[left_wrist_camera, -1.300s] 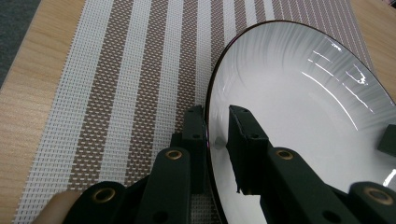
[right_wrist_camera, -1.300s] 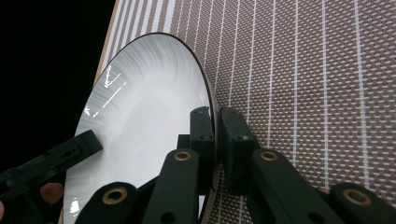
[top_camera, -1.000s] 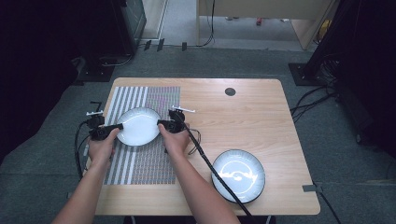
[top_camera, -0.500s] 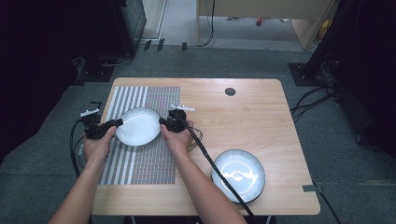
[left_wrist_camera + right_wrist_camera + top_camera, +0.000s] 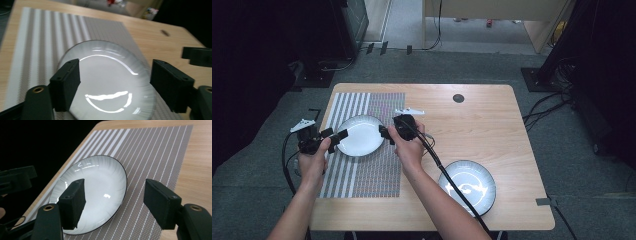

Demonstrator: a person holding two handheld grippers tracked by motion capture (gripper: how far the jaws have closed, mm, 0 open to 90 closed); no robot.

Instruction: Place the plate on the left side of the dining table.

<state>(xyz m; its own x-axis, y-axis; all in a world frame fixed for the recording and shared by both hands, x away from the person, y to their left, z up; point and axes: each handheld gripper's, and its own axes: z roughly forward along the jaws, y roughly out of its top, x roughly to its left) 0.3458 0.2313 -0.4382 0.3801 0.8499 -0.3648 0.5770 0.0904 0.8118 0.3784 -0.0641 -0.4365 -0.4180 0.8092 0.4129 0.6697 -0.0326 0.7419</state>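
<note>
A white plate with a dark rim [image 5: 359, 135] lies on the striped placemat [image 5: 362, 170] at the table's left. My left gripper [image 5: 337, 137] hovers just off its left edge and my right gripper [image 5: 384, 134] just off its right edge. Both have just been opening their jaws, and neither touches the plate. In the left gripper view the plate [image 5: 107, 82] lies below the spread jaws of the left gripper [image 5: 113, 66]. The right gripper view has the plate [image 5: 100, 192] beneath the wide-apart jaws of the right gripper [image 5: 116, 183].
A second plate, white with a dark rim [image 5: 467, 181], sits on the bare wood at the front right, with the right gripper's cable across it. A small dark disc [image 5: 458, 98] is set in the tabletop at the back. The table's left edge is close to my left hand.
Both grippers were shut on the plate's opposite edges; they have let go, opened, risen and drawn slightly apart. The plate rests on the placemat in the same spot.
</note>
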